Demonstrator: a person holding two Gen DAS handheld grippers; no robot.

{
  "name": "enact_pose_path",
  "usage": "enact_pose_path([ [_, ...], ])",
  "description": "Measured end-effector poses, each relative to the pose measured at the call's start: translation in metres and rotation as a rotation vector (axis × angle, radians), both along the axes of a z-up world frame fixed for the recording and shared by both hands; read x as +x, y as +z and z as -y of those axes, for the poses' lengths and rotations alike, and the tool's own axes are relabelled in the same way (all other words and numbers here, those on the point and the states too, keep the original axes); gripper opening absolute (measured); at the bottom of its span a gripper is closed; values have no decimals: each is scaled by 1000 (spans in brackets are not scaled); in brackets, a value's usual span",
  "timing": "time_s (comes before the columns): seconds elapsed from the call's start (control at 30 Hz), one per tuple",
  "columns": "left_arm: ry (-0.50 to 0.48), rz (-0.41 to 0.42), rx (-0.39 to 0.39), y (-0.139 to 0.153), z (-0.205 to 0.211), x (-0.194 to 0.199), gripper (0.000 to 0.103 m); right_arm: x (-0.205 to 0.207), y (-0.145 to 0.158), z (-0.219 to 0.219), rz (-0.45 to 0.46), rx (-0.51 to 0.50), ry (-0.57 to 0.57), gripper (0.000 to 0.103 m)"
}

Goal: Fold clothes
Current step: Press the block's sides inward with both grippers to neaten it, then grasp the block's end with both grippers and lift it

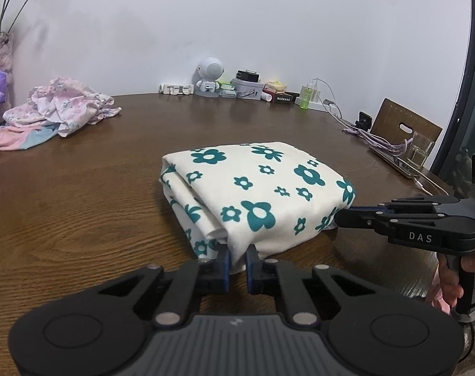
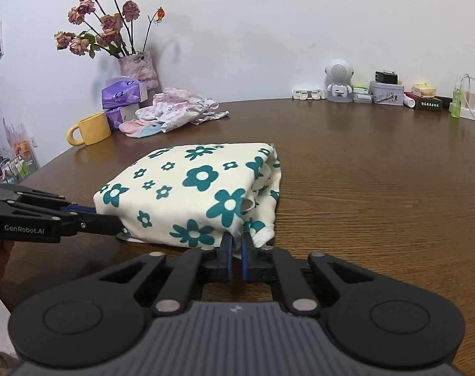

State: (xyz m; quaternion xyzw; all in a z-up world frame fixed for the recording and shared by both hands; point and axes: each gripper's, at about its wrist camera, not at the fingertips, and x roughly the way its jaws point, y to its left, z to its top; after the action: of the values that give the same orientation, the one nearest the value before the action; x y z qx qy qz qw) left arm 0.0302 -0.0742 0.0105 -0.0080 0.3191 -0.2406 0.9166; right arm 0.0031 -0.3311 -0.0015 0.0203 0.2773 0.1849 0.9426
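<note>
Cloth, soft and floppy: the floral garment (image 1: 256,194) sits folded mid-table (image 1: 80,206), and my left gripper (image 1: 237,261) and right gripper (image 2: 236,249) each pinch a near corner. Layers could slip, so I judge hems the best hold.

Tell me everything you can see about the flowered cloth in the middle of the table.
The flowered cloth is cream, printed with teal flowers of mixed sizes, and looks like soft woven cotton. It lies folded into a thick, roughly rectangular bundle, its layered edges showing at the open sides, resting flat on the brown wooden table. The left gripper pinches one near corner and the right gripper pinches the other. Nothing else touches it.
</note>
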Motion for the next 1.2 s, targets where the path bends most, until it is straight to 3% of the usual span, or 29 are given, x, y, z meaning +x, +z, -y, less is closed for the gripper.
enact_pose_path([
  [0.13, 4, -17, -11, 2, -2, -1, 15, 0, -1, -1, 2, -4, 0, 4],
  [0.17, 6, -22, -13, 3, -3, -2, 26, 0, -1, -1, 0, -5, -1, 6],
  [0.2, 7, -27, -15, 4, -3, -3, 48, 0, 0, -1, -4, -4, -3, 9],
  [0.23, 11, -25, -28, 6, -6, -5, 58, -2, 1, 0, -7, 1, -10, 23],
  [0.27, 23, -24, -52, 9, -10, -6, 69, -4, 3, 2, -6, 11, -19, 55],
  [0.3, 39, -25, -79, 13, -15, -5, 74, -7, 6, 5, 3, 32, -25, 68],
  [0.33, 55, -26, -106, 16, -20, -4, 75, -10, 9, 10, 16, 62, -26, 78],
  [0.4, 87, -29, -160, 23, -29, -3, 86, -10, 16, 17, 17, 126, -21, 79],
  [0.47, 121, -49, -215, 29, -38, 3, 87, -1, 21, 25, -3, 199, -24, 83],
  [0.67, 201, -255, -325, 25, -48, 55, 87, 58, 18, 42, -180, 372, -50, 89],
  [0.87, 203, -396, -384, 11, -52, 92, 87, 103, 11, 51, -314, 406, -25, 89],
  [1.13, 119, -456, -445, -6, -49, 114, 86, 127, -4, 55, -416, 470, 53, 88],
  [1.2, 107, -461, -459, -8, -47, 117, 80, 129, -6, 56, -424, 498, 69, 87],
])
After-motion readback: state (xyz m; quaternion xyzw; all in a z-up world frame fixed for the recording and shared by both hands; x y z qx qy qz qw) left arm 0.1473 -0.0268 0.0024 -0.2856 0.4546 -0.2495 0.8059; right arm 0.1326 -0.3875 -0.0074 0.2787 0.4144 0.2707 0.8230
